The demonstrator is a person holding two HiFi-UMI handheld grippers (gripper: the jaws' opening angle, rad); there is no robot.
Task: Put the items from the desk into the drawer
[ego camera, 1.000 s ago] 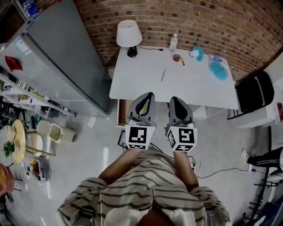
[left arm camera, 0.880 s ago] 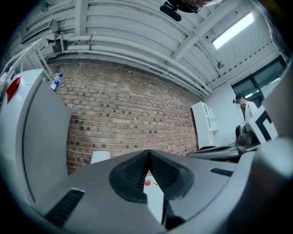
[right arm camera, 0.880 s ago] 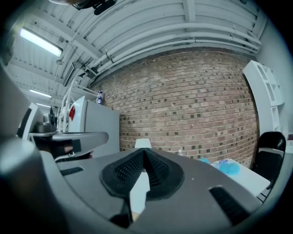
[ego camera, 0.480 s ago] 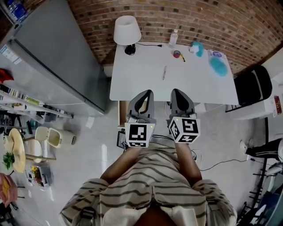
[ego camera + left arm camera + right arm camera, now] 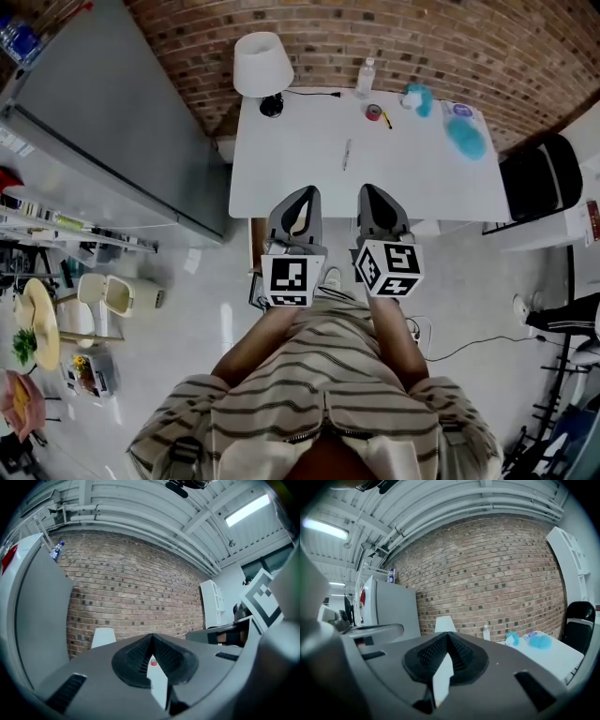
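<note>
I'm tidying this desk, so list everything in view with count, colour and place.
desk: one, white, middle of head view
lamp: one, white shade, desk's far left corner
bottle: one, clear, desk's far edge
tape roll: one, red, by bottle
pen: one, grey, desk's middle
fluffy things: two, teal, desk's far right
chair: one, black, right of desk
fridge: one, grey, left of desk
left gripper: one, grey, shut, empty
right gripper: one, grey, shut, empty

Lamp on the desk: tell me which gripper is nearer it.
Left. The left gripper is nearside and slightly right of the lamp; the right gripper is further right.
</note>
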